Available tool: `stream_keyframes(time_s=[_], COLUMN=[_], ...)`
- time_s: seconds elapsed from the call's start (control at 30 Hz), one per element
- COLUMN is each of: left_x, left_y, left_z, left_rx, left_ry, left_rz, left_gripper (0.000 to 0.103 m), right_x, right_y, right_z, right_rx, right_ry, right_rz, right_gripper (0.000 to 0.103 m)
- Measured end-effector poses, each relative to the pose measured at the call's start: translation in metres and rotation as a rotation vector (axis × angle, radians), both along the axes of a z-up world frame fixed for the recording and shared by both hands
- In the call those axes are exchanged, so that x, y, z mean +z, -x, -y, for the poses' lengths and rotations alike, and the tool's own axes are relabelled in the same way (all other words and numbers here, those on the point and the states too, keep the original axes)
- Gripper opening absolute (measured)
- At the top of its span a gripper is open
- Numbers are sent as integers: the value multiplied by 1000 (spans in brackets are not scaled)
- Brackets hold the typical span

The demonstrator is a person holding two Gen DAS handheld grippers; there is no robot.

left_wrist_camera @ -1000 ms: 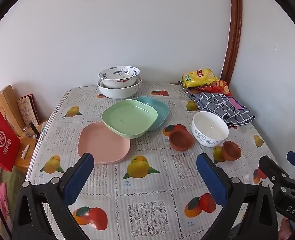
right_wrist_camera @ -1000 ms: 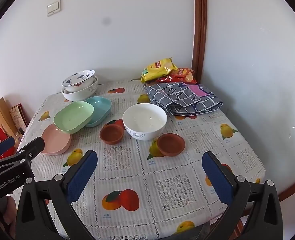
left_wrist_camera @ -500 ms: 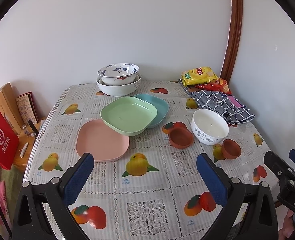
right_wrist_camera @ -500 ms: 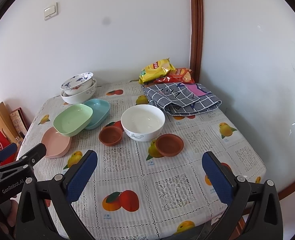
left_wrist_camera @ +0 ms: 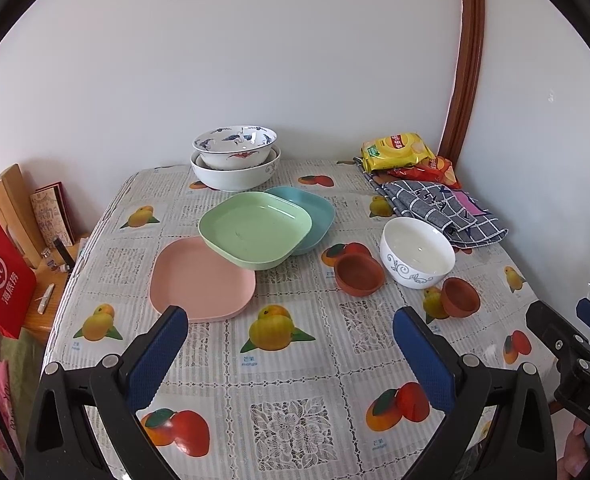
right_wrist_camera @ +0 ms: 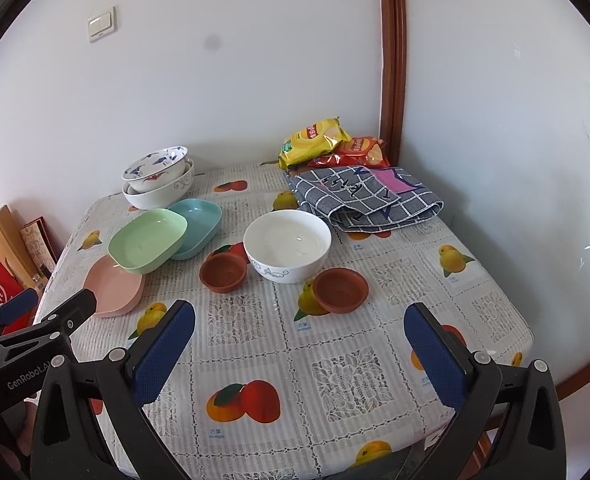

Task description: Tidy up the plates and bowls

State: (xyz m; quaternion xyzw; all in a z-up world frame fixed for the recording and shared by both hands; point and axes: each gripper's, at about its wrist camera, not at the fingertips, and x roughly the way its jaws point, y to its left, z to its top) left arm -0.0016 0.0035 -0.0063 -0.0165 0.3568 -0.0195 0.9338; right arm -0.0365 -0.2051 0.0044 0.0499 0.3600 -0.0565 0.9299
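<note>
Ahead of the left hand-held gripper (left_wrist_camera: 287, 344), a pink square plastic plate (left_wrist_camera: 201, 280) lies on the desk (left_wrist_camera: 295, 380). Behind it, a green square plastic dish (left_wrist_camera: 255, 230) leans on a teal square plastic dish (left_wrist_camera: 315, 216). To the right, a white ceramic bowl (left_wrist_camera: 417, 252) stands between two brown clay bowls (left_wrist_camera: 359, 274).

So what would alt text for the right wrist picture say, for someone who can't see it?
Two open blue-padded fingers frame a fruit-print table holding a white bowl between two brown dishes, with green, blue and pink plates overlapping at left. Stacked bowls, snacks and a cloth sit behind.
</note>
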Motion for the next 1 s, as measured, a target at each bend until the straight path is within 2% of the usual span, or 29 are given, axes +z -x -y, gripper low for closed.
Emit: stream_keyframes(time_s=[0.67,0.9,1.0], left_x=[1,2,3], left_y=[-1,-10,-15], left_z=[-1,-1,-3], left_rx=[4,-11,-17], left_ry=[4,11,20], left_rz=[3,4,3], left_gripper=[103,103,103], right_x=[-1,2,3], right_y=[-4,-10,-17], right_z=[-2,-8,-8], right_rx=[14,37,40], right_ry=[-29,-16,-42], right_rz=[1,14,8], right_gripper=[103,103,103])
